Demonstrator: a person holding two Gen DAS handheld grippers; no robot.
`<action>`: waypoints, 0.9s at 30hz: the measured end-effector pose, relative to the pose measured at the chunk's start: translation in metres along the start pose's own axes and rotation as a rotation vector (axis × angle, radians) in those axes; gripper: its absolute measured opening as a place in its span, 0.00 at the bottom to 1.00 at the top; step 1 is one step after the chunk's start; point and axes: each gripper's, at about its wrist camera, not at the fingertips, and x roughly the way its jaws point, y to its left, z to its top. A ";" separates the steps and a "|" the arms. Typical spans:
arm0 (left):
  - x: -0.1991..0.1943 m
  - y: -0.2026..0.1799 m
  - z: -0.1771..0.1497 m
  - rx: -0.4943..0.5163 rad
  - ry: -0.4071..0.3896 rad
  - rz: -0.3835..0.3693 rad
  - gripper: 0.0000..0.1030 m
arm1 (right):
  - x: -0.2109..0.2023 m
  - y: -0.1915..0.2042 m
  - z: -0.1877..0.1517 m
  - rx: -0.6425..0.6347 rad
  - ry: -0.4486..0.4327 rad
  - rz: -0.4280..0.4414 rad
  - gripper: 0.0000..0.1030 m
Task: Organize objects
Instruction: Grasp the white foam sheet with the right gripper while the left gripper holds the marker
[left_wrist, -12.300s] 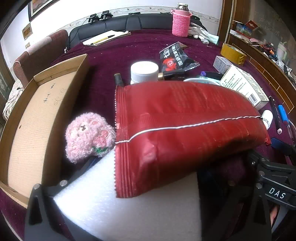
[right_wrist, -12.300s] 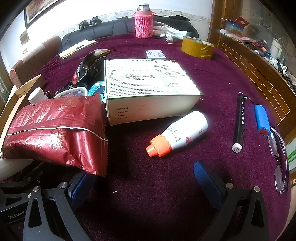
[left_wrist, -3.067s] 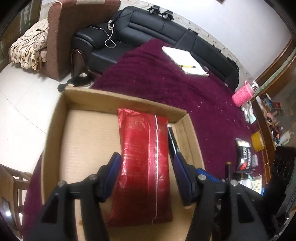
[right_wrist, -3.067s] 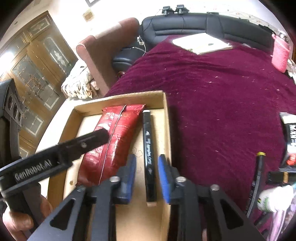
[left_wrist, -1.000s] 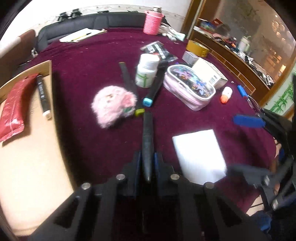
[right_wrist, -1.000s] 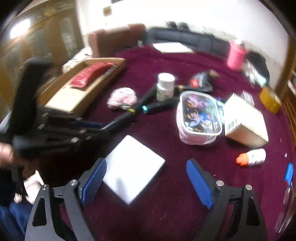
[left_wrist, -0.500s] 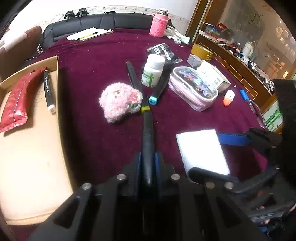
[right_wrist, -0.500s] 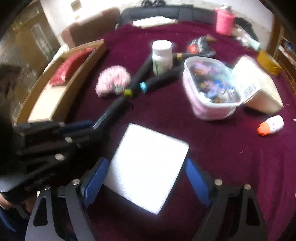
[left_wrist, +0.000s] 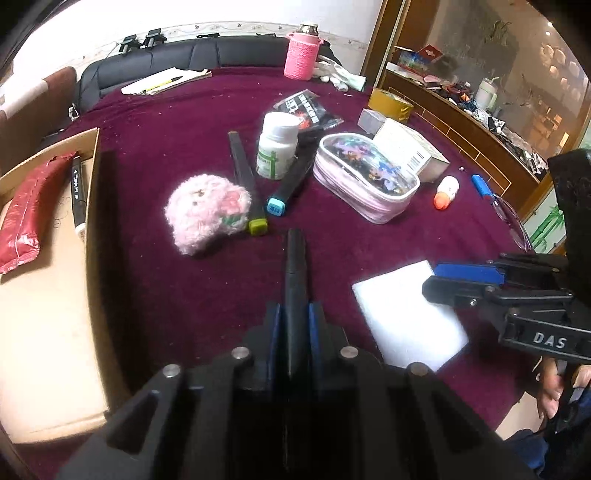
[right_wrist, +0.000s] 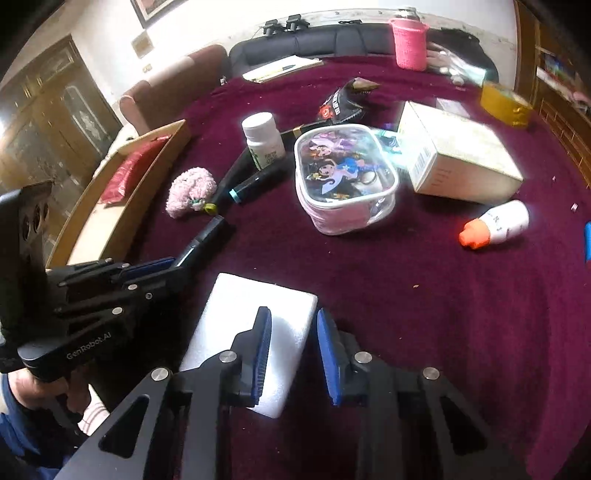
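My left gripper (left_wrist: 293, 325) is shut on a black marker (left_wrist: 295, 266) and holds it above the purple tablecloth; the marker also shows in the right wrist view (right_wrist: 207, 236). My right gripper (right_wrist: 293, 343) has its blue pads part-closed over the right edge of a white foam block (right_wrist: 247, 317), with a gap between them; I cannot tell if they touch it. The block also shows in the left wrist view (left_wrist: 406, 317). A cardboard box (left_wrist: 48, 295) at the left holds a red packet (left_wrist: 26, 210) and a black marker (left_wrist: 77, 192).
A pink plush (left_wrist: 207, 214), two markers (left_wrist: 243, 177) (left_wrist: 291, 184), a white pill bottle (left_wrist: 277, 146), a clear pencil pouch (left_wrist: 365, 181), a white carton (right_wrist: 458, 162), an orange-capped bottle (right_wrist: 495, 225), a tape roll (left_wrist: 391, 103) and a pink bottle (left_wrist: 301, 55) lie on the table.
My right gripper has come down over the foam block and its jaws have narrowed from wide open. My left gripper still holds the marker, almost unmoved.
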 end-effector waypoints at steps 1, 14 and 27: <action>-0.001 0.001 0.000 -0.013 0.004 -0.003 0.14 | -0.003 -0.001 0.000 0.017 0.012 0.010 0.28; -0.016 0.013 -0.016 -0.057 0.014 0.030 0.15 | 0.017 0.050 -0.007 -0.148 0.001 -0.171 0.94; -0.011 -0.001 -0.018 0.002 -0.033 0.065 0.14 | 0.003 0.028 -0.018 -0.121 -0.055 -0.127 0.74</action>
